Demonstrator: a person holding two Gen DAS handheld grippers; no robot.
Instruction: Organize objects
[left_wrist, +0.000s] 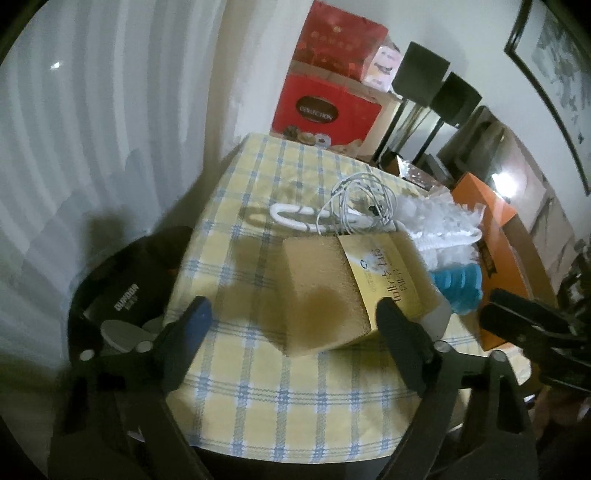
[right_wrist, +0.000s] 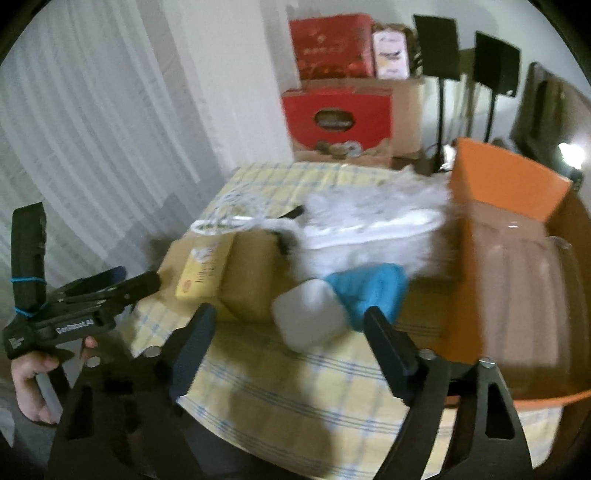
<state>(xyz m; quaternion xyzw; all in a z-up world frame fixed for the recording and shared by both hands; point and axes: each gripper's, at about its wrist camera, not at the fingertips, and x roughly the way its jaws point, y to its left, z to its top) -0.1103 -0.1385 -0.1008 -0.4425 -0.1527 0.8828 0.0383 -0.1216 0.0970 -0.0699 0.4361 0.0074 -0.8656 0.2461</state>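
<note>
Both tongs stand open and grip nothing. Left tongs (left_wrist: 295, 317) hang over the near end of the tan box (left_wrist: 321, 291), whose gold label faces up; their fingers do not touch it. Right tongs (right_wrist: 291, 328) frame a white bottle (right_wrist: 310, 317) with a blue cap (right_wrist: 369, 291), lying on its side on the checked worktop (right_wrist: 295, 391), no contact visible. Behind the box lie a coiled white cable (left_wrist: 354, 199) and a white feather duster (left_wrist: 439, 221), close together. An open orange box (right_wrist: 517, 258) sits at the worktop's right edge, just beside the bottle. A hand (right_wrist: 29, 384) holds the left tool.
</note>
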